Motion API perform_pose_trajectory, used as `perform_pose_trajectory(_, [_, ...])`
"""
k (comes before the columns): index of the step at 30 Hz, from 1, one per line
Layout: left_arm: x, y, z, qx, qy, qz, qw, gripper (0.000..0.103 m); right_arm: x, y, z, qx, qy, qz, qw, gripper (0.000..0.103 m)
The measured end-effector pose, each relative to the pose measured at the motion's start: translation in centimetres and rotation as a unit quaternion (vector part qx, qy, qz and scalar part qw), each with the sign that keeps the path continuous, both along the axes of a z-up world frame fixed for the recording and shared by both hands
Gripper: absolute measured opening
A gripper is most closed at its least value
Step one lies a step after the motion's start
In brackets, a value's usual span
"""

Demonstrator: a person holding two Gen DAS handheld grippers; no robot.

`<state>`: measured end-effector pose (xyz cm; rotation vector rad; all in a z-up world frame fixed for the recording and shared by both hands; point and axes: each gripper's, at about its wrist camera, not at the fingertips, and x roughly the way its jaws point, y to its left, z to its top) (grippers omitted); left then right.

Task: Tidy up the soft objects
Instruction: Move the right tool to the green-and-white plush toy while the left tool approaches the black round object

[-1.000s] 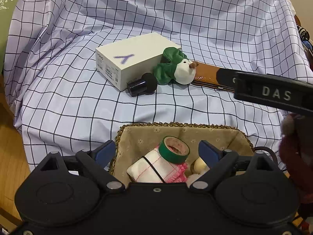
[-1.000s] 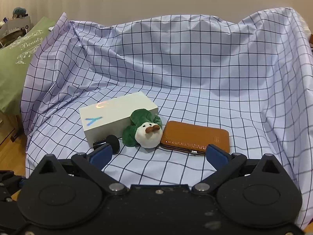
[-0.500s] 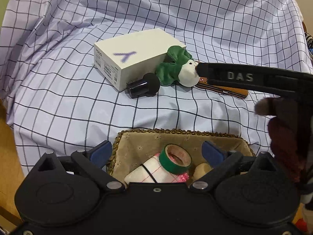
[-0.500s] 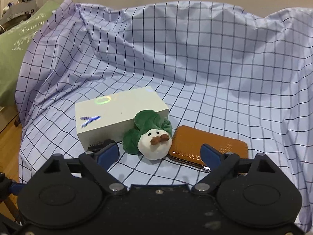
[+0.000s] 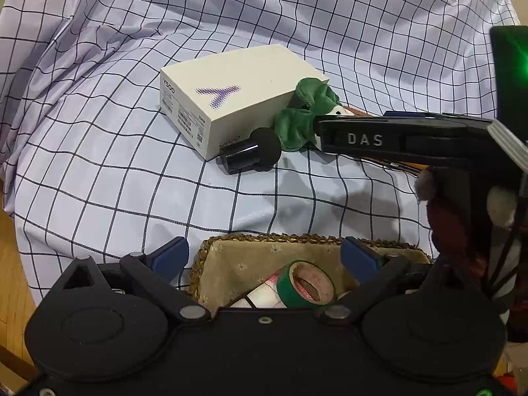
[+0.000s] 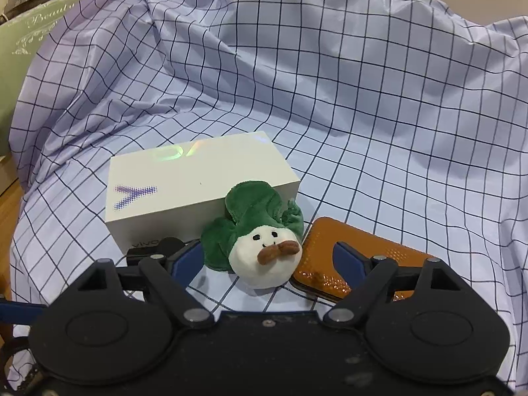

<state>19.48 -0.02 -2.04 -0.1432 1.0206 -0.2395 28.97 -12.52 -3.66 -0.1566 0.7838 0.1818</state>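
A green and white plush toy (image 6: pixel 257 234) lies on the checked cloth, leaning on a white box (image 6: pixel 198 188). My right gripper (image 6: pixel 267 257) is open, its fingers either side of the plush, close to it. In the left wrist view the plush (image 5: pixel 303 118) is partly hidden by the right gripper's black body (image 5: pixel 406 140). My left gripper (image 5: pixel 264 257) is open and empty, above a wicker basket (image 5: pixel 264 241) that holds a green tape roll (image 5: pixel 305 285) and a white and pink cloth (image 5: pixel 264 297).
An orange wallet (image 6: pixel 356 257) lies right of the plush. A black cylinder (image 5: pixel 247 155) lies at the box's front corner. A green cushion (image 6: pixel 26 49) is at far left. A dark red plush thing (image 5: pixel 462 231) hangs at the right edge.
My right gripper has moved forward and down to the plush, which now sits between its fingers. The left gripper has drawn back a little from the basket.
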Motion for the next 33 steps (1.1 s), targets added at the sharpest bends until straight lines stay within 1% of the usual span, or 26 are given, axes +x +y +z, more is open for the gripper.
perform_pose_trajectory(6, [0.4,0.1,-0.3,-0.002,0.005,0.001,1.0000,0.095,1.0,0.6,-0.8,-0.013,0.004,0.010,1.000,0.084])
perform_pose_trajectory(8, [0.5,0.1,-0.3,-0.002,0.006,0.001,1.0000,0.095,1.3,0.7,-1.0,-0.015,0.007,0.012,1.000,0.081])
perform_pose_trajectory(11, [0.6,0.2,-0.4,-0.002,0.008,0.002,1.0000,0.095,1.7,1.0,-1.4,-0.021,0.011,0.016,1.000,0.081])
perform_pose_trajectory(14, [0.8,0.3,-0.5,-0.003,0.009,0.002,1.0000,0.095,2.0,1.2,-1.8,-0.026,0.015,0.020,0.999,0.077])
perform_pose_trajectory(16, [0.8,0.3,-0.5,-0.004,0.010,0.003,0.9999,0.095,2.2,1.3,-2.0,-0.027,0.017,0.023,0.999,0.077])
perform_pose_trajectory(18, [0.9,0.4,-0.5,-0.005,0.011,0.003,0.9999,0.095,2.4,1.4,-2.1,-0.029,0.020,0.026,0.999,0.074])
perform_pose_trajectory(21, [1.0,0.4,-0.6,-0.005,0.011,0.003,0.9999,0.095,2.7,1.6,-2.4,-0.032,0.023,0.028,0.999,0.073])
perform_pose_trajectory(23, [1.0,0.5,-0.6,-0.005,0.011,0.004,0.9999,0.095,2.8,1.7,-2.6,-0.034,0.025,0.030,0.999,0.070])
perform_pose_trajectory(33, [1.0,0.5,-0.6,-0.005,0.012,0.003,0.9999,0.095,2.9,1.9,-2.8,-0.043,0.029,0.032,0.998,0.067])
